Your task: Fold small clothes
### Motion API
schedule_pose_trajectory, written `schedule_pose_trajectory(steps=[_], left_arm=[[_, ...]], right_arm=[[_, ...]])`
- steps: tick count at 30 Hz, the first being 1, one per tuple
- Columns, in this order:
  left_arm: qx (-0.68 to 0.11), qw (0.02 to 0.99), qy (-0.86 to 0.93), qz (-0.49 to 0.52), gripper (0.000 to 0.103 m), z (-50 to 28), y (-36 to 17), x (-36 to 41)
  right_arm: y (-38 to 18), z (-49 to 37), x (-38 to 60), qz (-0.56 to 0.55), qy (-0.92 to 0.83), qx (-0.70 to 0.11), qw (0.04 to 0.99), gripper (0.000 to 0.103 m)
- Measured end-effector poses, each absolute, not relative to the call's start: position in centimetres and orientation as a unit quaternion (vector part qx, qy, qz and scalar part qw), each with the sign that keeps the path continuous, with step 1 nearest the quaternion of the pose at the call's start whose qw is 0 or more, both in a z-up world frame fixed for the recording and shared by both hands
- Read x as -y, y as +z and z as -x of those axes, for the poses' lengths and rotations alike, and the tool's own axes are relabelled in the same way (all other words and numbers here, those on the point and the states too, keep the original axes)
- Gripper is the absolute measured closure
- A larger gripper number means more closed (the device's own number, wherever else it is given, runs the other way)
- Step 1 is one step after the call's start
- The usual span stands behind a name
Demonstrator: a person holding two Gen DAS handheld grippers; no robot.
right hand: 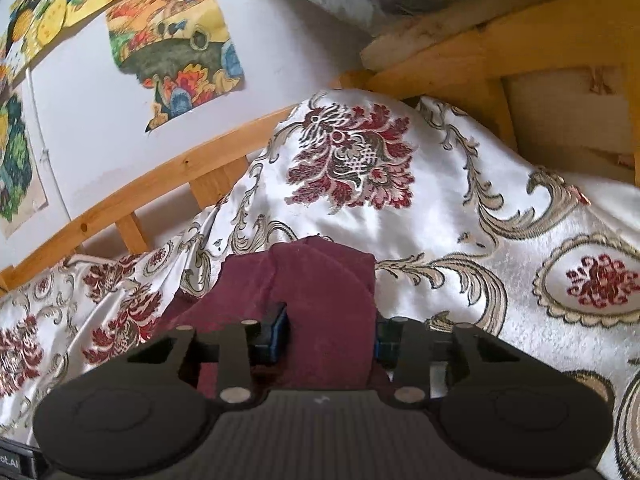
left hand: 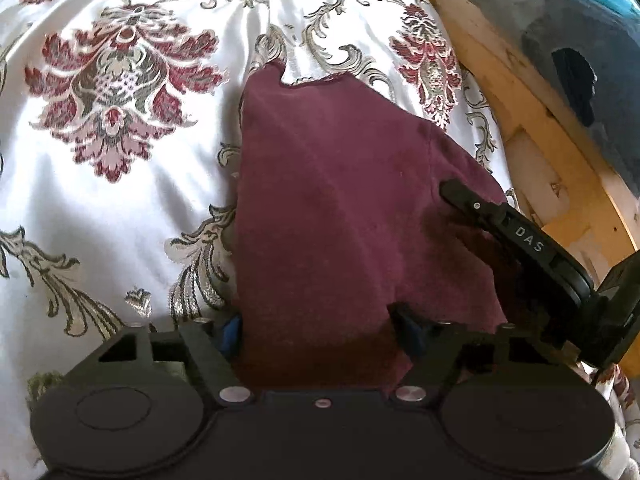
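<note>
A small maroon garment [left hand: 336,200] lies on a white bedspread with red floral patterns [left hand: 120,160]. My left gripper [left hand: 320,332] has its jaws spread wide, with the garment's near edge lying between them. My right gripper shows in the left wrist view [left hand: 452,192] at the garment's right side. In the right wrist view the right gripper [right hand: 332,332] has its blue-padded jaws partly open around a fold of the maroon garment [right hand: 320,280]. Whether the pads pinch the cloth is unclear.
A wooden bed frame [left hand: 520,100] runs along the right, with a dark bag [left hand: 580,60] beyond it. In the right wrist view a wooden rail [right hand: 160,192] and a white wall with colourful pictures [right hand: 176,40] stand behind the bedspread [right hand: 500,208].
</note>
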State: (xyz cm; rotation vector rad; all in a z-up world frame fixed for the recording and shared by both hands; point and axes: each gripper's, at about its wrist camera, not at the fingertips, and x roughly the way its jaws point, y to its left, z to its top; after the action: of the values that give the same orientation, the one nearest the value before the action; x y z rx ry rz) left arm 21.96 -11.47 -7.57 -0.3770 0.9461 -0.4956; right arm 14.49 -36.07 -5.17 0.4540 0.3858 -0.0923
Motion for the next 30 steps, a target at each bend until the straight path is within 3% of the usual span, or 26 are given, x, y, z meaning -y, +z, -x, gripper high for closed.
schedule_pose_trajectory(steps=[3, 6, 12, 17, 30], left_arm=[[-0.430, 0.853, -0.246, 0.164, 0.052, -21.6, -6.7, 11.4], [-0.391, 0.874, -0.259, 0.127, 0.059, -20.7, -5.3, 11.9], [-0.333, 0.906, -0.256, 0.059, 0.060, -19.2, -3.0, 12.5], [-0.303, 0.919, -0.248, 0.034, 0.060, -19.8, -1.3, 11.4], [-0.339, 0.920, -0.197, 0.017, 0.057, -24.5, -3.7, 8.0]], right_arm=[[-4.5, -14.3, 35.6, -0.208, -0.047, -0.182, 0.960, 0.075], [-3.0, -13.6, 34.1, -0.155, -0.051, -0.153, 0.975, 0.080], [0.1, -12.5, 30.2, -0.050, -0.044, -0.089, 0.994, 0.080], [1.6, -13.5, 29.0, -0.061, -0.044, -0.061, 0.995, 0.080], [-2.2, -20.5, 27.2, -0.075, -0.036, -0.130, 0.988, 0.080]])
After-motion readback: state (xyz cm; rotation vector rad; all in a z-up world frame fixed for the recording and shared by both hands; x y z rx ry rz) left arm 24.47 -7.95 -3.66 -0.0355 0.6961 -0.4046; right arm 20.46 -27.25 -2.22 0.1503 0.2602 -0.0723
